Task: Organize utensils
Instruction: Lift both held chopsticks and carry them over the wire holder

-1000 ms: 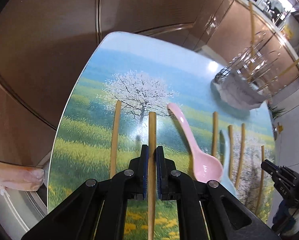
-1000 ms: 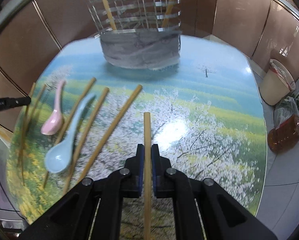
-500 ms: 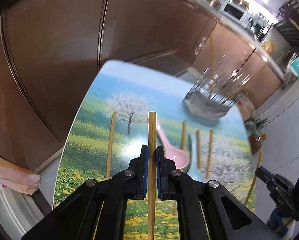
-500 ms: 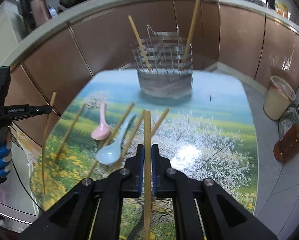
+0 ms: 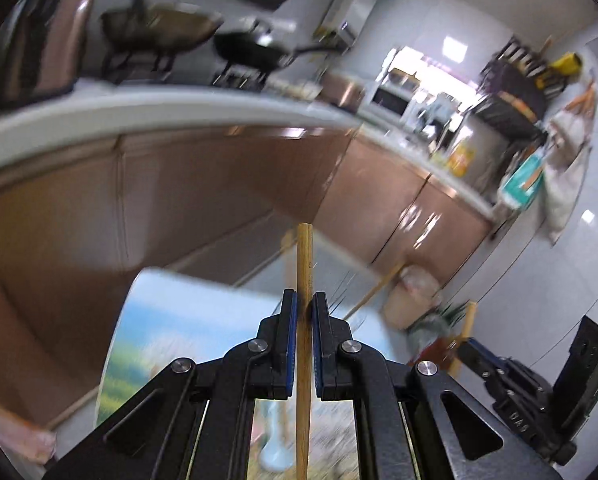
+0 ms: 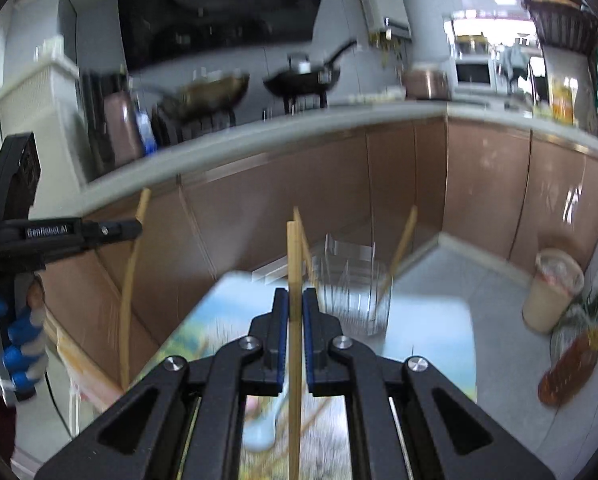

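My left gripper (image 5: 304, 304) is shut on a wooden chopstick (image 5: 304, 264), held high above the picture-printed table (image 5: 203, 300). My right gripper (image 6: 294, 300) is shut on another wooden chopstick (image 6: 293, 256). Ahead of it a wire utensil rack (image 6: 355, 280) stands at the far end of the table (image 6: 431, 320), with two chopsticks leaning in it. A pale blue spoon (image 6: 259, 436) lies blurred below the right gripper; it also shows in the left wrist view (image 5: 275, 452). The left gripper (image 6: 135, 229) with its chopstick shows at the left of the right wrist view. The right gripper (image 5: 465, 350) shows low right in the left wrist view.
Brown cabinet fronts (image 6: 411, 184) and a counter with pans (image 6: 303, 80) rise behind the table. A cream bin (image 6: 551, 296) and a bottle of amber liquid (image 6: 567, 372) stand on the floor to the right. Both views are motion-blurred.
Both grippers have lifted and tilted up with their chopsticks; the table has dropped low in both views and the counter and kitchen now fill the upper halves.
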A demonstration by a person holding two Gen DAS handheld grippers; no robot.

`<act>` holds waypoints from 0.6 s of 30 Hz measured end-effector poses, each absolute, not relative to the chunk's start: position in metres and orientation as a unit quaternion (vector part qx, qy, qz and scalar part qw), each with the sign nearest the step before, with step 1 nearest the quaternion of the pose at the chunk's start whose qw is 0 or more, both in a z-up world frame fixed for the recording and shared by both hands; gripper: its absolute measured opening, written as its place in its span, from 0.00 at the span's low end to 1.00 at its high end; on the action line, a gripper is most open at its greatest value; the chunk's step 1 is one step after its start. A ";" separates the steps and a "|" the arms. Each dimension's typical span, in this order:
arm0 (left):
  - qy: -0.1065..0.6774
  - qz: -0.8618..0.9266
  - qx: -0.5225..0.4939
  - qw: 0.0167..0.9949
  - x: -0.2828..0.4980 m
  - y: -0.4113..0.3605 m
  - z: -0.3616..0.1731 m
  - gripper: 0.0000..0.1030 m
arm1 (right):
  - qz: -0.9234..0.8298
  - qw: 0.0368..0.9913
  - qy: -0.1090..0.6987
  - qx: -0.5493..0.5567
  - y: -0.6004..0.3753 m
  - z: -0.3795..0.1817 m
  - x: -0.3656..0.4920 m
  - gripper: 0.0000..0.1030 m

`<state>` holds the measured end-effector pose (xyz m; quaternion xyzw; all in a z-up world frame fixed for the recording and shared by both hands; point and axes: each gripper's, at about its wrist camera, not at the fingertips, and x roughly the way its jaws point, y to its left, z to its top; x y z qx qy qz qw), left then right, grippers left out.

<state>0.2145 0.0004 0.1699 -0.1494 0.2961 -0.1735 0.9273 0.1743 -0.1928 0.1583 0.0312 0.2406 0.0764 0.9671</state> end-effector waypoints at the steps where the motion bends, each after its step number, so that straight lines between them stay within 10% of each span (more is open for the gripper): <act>1: 0.282 -0.179 -0.151 0.930 0.222 -0.006 0.180 0.06 | 0.074 0.970 0.229 0.031 -0.194 0.167 0.181 0.06; 18: 0.128 -0.149 -0.171 0.965 0.356 -0.071 0.137 0.06 | 0.049 0.996 0.051 0.061 -0.237 0.137 0.310 0.06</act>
